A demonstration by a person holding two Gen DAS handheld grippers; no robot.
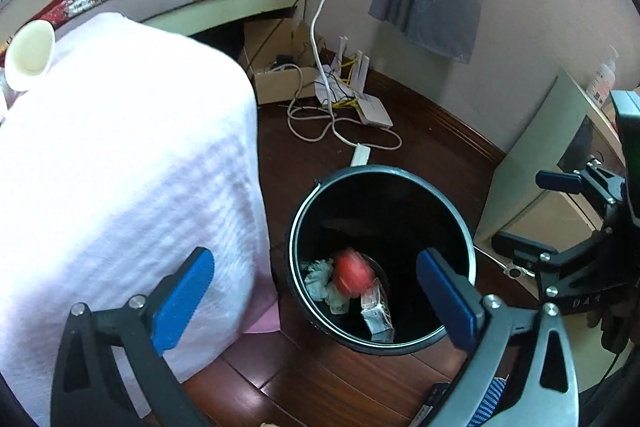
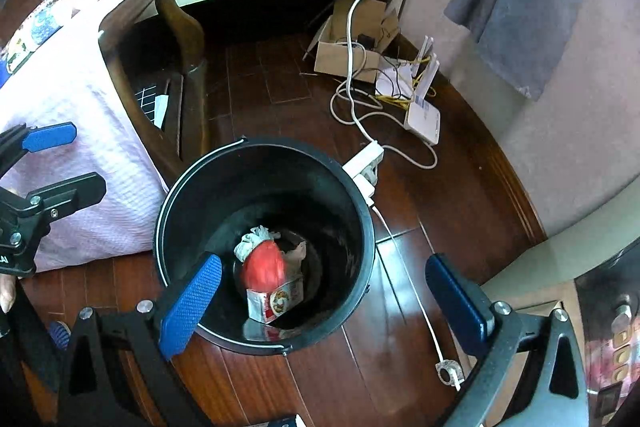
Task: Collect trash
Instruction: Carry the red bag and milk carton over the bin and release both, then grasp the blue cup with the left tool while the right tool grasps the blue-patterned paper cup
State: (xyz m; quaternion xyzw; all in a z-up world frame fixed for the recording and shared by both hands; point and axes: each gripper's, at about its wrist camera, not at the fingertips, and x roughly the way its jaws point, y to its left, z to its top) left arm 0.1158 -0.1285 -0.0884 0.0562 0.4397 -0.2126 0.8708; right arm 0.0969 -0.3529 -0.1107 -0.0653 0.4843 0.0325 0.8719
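Note:
A black round bin (image 1: 460,227) stands on the wooden floor; it also shows in the right wrist view (image 2: 192,195). Inside lie a red blurred round object (image 1: 352,277) (image 2: 264,267), crumpled white tissue (image 1: 318,281) (image 2: 254,239) and a silver snack wrapper (image 1: 378,315) (image 2: 276,301). My left gripper (image 1: 316,303) is open and empty above the bin's near rim. My right gripper (image 2: 324,303) is open and empty over the bin. The right gripper also shows at the right edge of the left wrist view (image 1: 544,211), and the left gripper at the left edge of the right wrist view (image 2: 60,163).
A table draped in a pink-white cloth (image 1: 120,167) (image 2: 80,107) stands left of the bin, with a white cup (image 1: 30,55) on it. A power strip (image 2: 364,163), white cables (image 1: 332,115), a router (image 2: 424,119) and a cardboard box (image 2: 352,55) lie behind. A cabinet (image 1: 540,155) stands right.

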